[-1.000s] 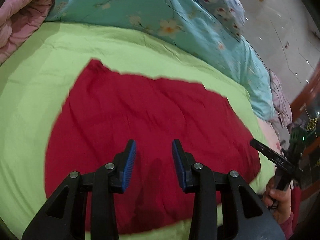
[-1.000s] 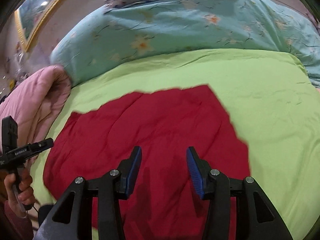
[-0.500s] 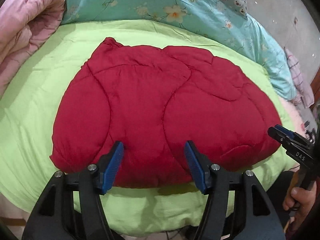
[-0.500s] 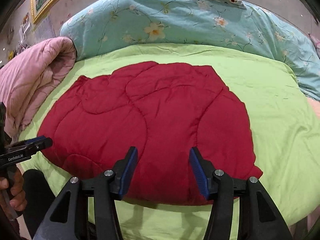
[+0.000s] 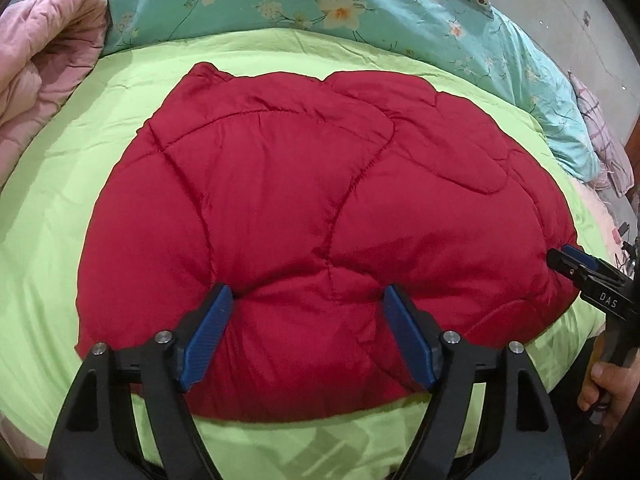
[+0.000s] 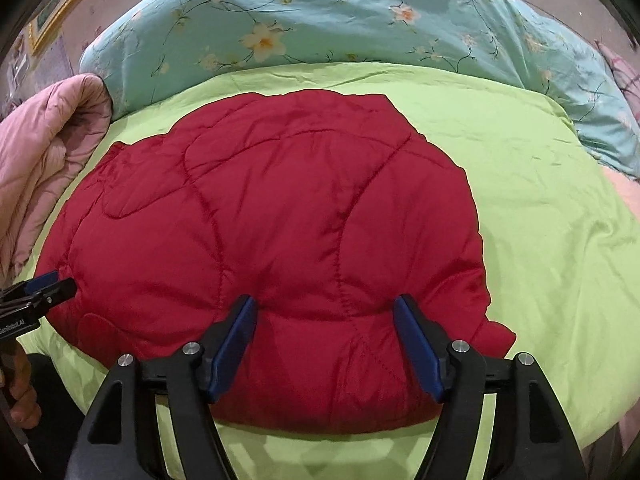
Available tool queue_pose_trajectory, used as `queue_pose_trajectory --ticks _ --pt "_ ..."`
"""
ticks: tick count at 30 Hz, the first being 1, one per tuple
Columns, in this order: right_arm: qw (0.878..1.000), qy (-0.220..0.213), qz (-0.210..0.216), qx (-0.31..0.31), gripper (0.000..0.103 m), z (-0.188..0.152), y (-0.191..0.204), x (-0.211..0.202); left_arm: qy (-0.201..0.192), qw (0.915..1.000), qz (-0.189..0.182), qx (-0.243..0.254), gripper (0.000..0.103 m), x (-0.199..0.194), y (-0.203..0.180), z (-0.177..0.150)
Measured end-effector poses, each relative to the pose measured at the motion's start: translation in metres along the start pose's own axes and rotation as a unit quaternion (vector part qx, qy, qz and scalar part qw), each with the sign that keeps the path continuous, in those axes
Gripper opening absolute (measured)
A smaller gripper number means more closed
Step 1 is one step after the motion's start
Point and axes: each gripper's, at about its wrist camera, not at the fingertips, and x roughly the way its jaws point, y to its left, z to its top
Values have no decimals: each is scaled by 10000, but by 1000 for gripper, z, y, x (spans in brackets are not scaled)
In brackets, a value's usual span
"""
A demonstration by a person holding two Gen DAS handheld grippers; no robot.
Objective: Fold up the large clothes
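A red quilted padded garment [image 5: 320,184] lies spread flat on a lime-green sheet [image 5: 60,200]. My left gripper [image 5: 307,290] points down at its near edge, left of the middle. Its jaws are opening, and the puffy near hem bulges between the blue pads [image 5: 208,336] without being squeezed. My right gripper [image 6: 325,299] stands the same way over the garment [image 6: 280,208] further right, jaws also opening around the hem. Each gripper shows in the other's view, the right gripper [image 5: 576,264] at the garment's right end and the left gripper [image 6: 52,284] at its left end.
A teal floral duvet [image 5: 320,4] is heaped along the far side of the bed. A pink quilt [image 5: 40,60] is bunched at the far left. A person's hand [image 5: 600,388] holds the right gripper's handle. The green sheet [image 6: 540,200] lies bare to the right.
Both grippers have come down and drawn back to the garment's near edge. Their jaws have spread wider, and the hem now sits between the fingers.
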Motion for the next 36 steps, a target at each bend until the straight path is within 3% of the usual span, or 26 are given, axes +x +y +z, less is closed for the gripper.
queue_pose_trajectory --ticks 7,12,18,25,28,36 --pt "9996 17 204 195 71 5 -9 10 -9 9999 114 82 82 3 -2 0" --pt "9999 1 71 144 71 2 -4 0 0 9997 200 115 82 2 -5 0" --pt "9978 -533 -14 -396 70 3 22 -40 0 9996 261 142 82 1 -6 1" --pt "9983 -280 155 -480 70 10 28 -22 1 9995 280 164 82 -1 -7 -1" --pt "9989 29 55 -461 70 7 21 -4 1 9996 221 154 82 -4 -6 -2" --pt "9995 100 192 -220 71 -5 4 3 -4 9996 148 244 83 -6 -1 -7"
